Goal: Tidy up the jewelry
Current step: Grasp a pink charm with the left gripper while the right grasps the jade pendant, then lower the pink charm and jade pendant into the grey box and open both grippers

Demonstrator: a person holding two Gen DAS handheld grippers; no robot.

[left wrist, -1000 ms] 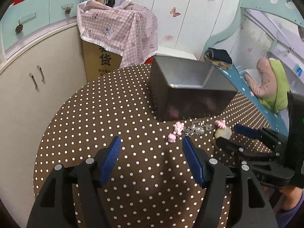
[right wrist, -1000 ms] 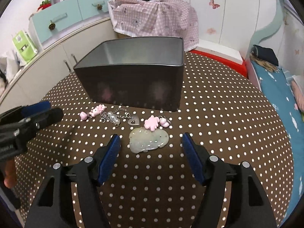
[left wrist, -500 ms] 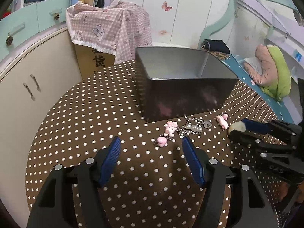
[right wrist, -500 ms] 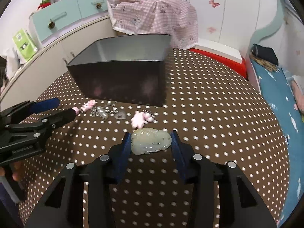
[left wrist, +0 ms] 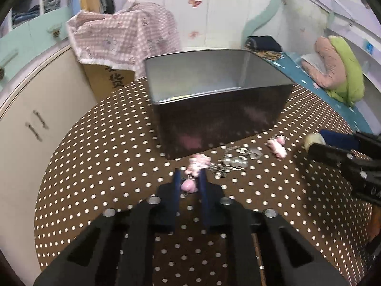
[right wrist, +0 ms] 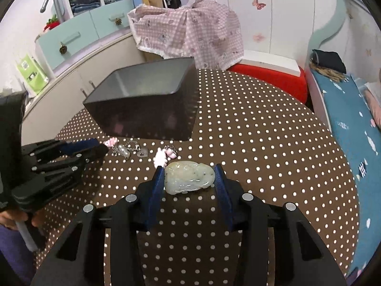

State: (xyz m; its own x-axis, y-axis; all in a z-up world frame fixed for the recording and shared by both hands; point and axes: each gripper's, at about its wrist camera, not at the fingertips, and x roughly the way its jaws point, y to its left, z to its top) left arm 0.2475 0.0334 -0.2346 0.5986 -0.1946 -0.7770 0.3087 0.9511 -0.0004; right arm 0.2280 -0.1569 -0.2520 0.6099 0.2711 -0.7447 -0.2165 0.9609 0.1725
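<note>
A dark metal tin [left wrist: 214, 124] stands open on the dotted table. In front of it lies a silver chain [left wrist: 234, 160] with pink charms. My left gripper [left wrist: 189, 172] is closing, and its blue pads sit against a small pink charm [left wrist: 189, 186] at the chain's left end, low on the cloth. My right gripper [right wrist: 188, 168] is shut on a pale green jade pendant [right wrist: 189, 177], held by its two ends. A second pink charm [right wrist: 162, 158] lies just beyond the pendant. In the right wrist view the left gripper [right wrist: 104, 146] comes in from the left at the chain's end.
The brown polka-dot tablecloth [right wrist: 262, 131] covers a round table. Behind it stand a cardboard box under a pink checked cloth [left wrist: 123, 40], cream cabinets [left wrist: 35, 109] to the left and a red stool [right wrist: 269, 78]. A bed with a blue sheet [right wrist: 352, 124] runs along the right.
My left gripper moved forward to the chain and closed its jaws around the pink charm. My right gripper closed on the jade pendant and shifted to the right with it.
</note>
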